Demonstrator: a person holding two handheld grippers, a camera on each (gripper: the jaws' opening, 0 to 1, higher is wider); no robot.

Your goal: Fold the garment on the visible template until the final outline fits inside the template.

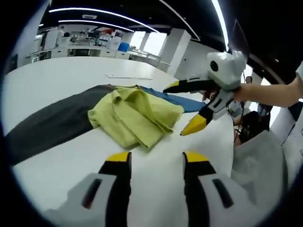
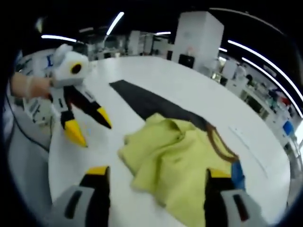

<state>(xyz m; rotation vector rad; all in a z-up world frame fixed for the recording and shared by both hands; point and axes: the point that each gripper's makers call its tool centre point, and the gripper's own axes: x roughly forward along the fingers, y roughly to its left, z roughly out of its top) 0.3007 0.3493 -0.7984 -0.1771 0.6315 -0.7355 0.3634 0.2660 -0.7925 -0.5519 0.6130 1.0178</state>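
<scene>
On the white table (image 1: 61, 75), in the left gripper view, a yellow-green garment (image 1: 135, 116) is lying crumpled near the centre, partly folded over itself. It is resting on a long dark grey strip (image 1: 45, 125), which is running toward 9 o'clock, and a blue piece (image 1: 177, 100) is showing from under the garment toward 2 o'clock. I cannot tell if the grey and blue parts are the template or other cloth.

At 6 o'clock in this view, the left gripper (image 1: 156, 158) is hovering over bare table just in front of the garment, with its yellow-tipped jaws standing apart and holding nothing. At 2 o'clock the right gripper (image 1: 182, 109) is coming in, held by a hand (image 1: 239, 92); its jaws are spread wide and empty, one tip near the garment's edge and one above the blue piece, not touching the cloth as far as I can see.

Across the table, in the right gripper view, the garment (image 2: 177, 158) is lying from the centre toward 5 o'clock, with a brown trim at its edge, and the grey strip (image 2: 142, 101) is running toward 11 o'clock. The right gripper (image 2: 154, 172) is showing its jaws wide apart, the right one over the garment. The left gripper (image 2: 90, 125) is hanging at 9 o'clock, jaws apart, beside the cloth.
</scene>
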